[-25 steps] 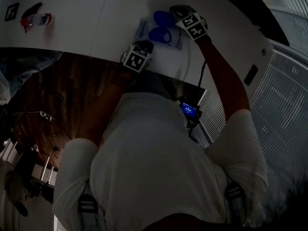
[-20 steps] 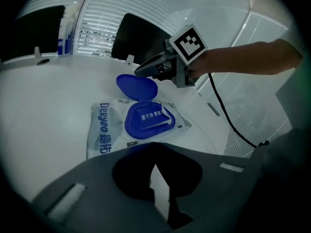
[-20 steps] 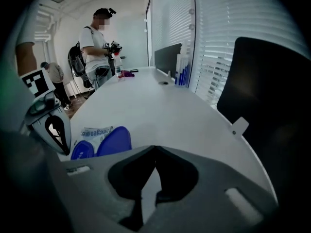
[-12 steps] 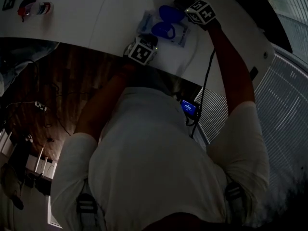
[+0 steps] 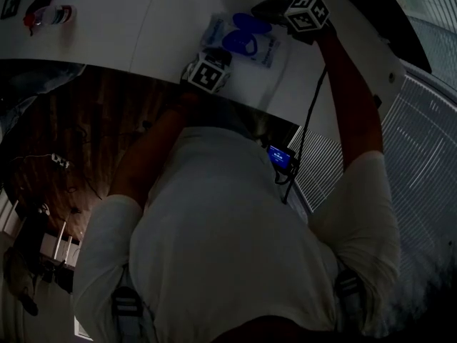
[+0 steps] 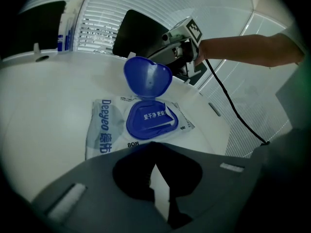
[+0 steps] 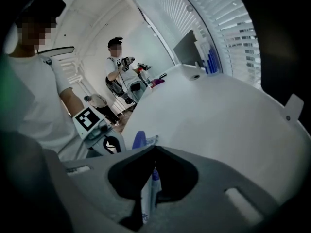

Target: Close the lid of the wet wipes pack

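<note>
The wet wipes pack (image 6: 104, 127) lies flat on the white table (image 6: 43, 101). Its blue lid (image 6: 148, 76) stands open and upright above the blue opening frame (image 6: 151, 120). In the head view the pack (image 5: 239, 40) lies between both grippers. My left gripper (image 6: 154, 145) sits at the pack's near edge, jaws shut with nothing in them; its marker cube (image 5: 208, 71) is near the table's edge. My right gripper (image 6: 181, 39) hovers just behind the raised lid, jaws shut and empty. In its own view the right gripper (image 7: 154, 150) looks down on the lid's edge (image 7: 139, 140).
A small bottle with a red cap (image 5: 48, 14) lies at the table's far left. A dark monitor (image 6: 138, 30) and window blinds stand behind the table. Another person (image 7: 116, 67) stands in the distance. A black cable (image 5: 308, 113) hangs from the right gripper.
The right gripper has moved farther back and to the right, behind the upright lid. The left gripper stays at the pack's near edge. The lid remains open.
</note>
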Demonstrator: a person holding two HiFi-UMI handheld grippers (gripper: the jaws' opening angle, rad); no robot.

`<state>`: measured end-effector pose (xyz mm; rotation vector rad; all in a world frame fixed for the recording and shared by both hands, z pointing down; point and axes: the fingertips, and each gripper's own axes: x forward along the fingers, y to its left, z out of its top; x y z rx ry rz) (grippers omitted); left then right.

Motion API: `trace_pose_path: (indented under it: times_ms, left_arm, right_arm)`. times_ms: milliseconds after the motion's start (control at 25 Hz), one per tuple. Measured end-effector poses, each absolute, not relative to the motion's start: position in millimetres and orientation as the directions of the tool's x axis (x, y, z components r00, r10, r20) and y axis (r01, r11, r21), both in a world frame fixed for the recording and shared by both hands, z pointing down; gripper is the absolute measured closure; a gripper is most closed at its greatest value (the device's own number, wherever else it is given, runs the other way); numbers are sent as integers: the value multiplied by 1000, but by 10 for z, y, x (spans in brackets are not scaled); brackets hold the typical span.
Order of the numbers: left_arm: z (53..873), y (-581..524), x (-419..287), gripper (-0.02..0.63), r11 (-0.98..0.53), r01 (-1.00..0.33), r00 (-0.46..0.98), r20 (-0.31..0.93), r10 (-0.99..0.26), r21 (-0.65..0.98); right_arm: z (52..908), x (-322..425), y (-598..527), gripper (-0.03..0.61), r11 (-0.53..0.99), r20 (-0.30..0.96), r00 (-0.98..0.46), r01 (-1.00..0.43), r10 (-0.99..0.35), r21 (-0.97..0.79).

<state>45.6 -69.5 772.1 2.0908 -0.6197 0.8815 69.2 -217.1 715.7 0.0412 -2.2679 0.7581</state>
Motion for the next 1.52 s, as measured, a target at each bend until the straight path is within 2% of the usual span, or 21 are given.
trace_pose_path:
  times_ms: [240, 440, 960, 1520]
  left_arm:
    - [7711, -743, 451, 612, -585, -669, 639, 757, -139, 458]
    - [7721, -757, 443, 612, -578, -670, 641, 756, -133, 465]
    - [7757, -736, 441, 612, -569, -674, 638, 760, -126, 471]
    - [7713, -747, 424, 612, -571, -679, 637, 757, -147, 461]
  right_arm:
    - [7066, 522, -1677, 577, 827, 618, -734, -142, 280, -544]
    - [7246, 464, -1309, 577, 831, 638, -705, -124, 312, -543]
    - [7579, 461, -1106, 577, 896, 739, -647, -197, 185, -397]
    - [7679, 454, -1103, 577, 941, 814, -570, -203, 112, -272]
